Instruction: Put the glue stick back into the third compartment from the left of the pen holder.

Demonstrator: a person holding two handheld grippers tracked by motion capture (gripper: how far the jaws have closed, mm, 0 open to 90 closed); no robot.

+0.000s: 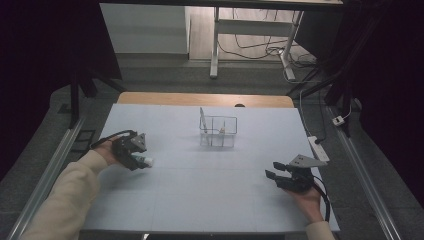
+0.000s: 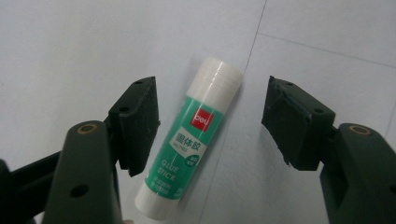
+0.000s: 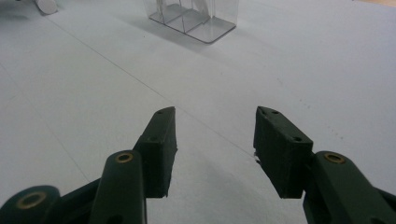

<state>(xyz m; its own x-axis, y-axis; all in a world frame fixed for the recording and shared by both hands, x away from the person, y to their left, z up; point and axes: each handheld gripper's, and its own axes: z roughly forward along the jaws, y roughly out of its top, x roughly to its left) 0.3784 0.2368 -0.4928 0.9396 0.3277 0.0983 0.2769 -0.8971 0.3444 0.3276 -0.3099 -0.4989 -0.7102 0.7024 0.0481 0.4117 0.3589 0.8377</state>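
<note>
I'm lining up my left gripper [image 2: 210,126], fingers released, astride the green-and-white plastic glue stick [image 2: 189,140] lying on the desk [image 2: 70,42]; next, centre and clench. My right gripper [image 3: 215,151] idles, fingers released and empty.

The glue stick [image 2: 194,140] has a white cap and base, a green label with white lettering and a small red logo patch. Both grippers are black, the left gripper [image 2: 210,123] and the right gripper [image 3: 215,149], over a pale blue-grey table [image 1: 210,190]. The organiser box [image 1: 218,131] is clear.
</note>
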